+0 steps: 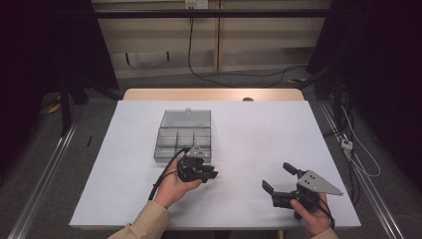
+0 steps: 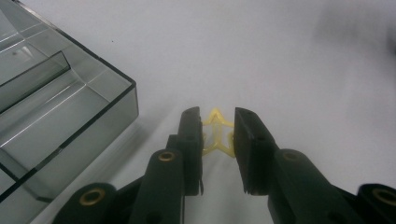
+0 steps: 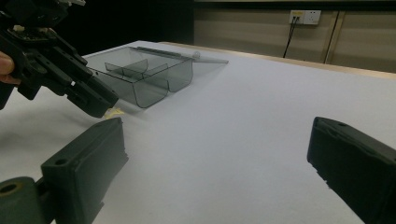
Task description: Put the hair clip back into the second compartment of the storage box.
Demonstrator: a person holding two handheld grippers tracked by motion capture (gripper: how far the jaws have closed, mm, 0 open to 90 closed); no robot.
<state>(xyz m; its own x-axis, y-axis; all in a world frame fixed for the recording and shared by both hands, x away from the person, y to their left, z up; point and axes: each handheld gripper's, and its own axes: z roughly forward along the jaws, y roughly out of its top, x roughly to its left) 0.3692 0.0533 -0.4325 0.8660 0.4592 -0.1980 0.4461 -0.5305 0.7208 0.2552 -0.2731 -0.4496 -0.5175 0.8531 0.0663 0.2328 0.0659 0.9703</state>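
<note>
Clear compartment box [image 2: 56, 107] just beside left tool [image 2: 217, 135], apparently untouched.

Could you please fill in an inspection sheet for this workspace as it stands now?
Surface: white table top, wooden edge at the far side.
Job's things: small yellow piece between the left gripper's jaws; clear compartment box on the table, lid open, beside that gripper.
Clutter: nothing seen.
Grippers: left gripper shut on the yellow piece, low over the table near the box; right gripper open, nothing between its jaws.
Cables: black cable trails from the left gripper; more cables on the floor beyond the table.
Surroundings: wall socket, dark curtains, floor rails.
</note>
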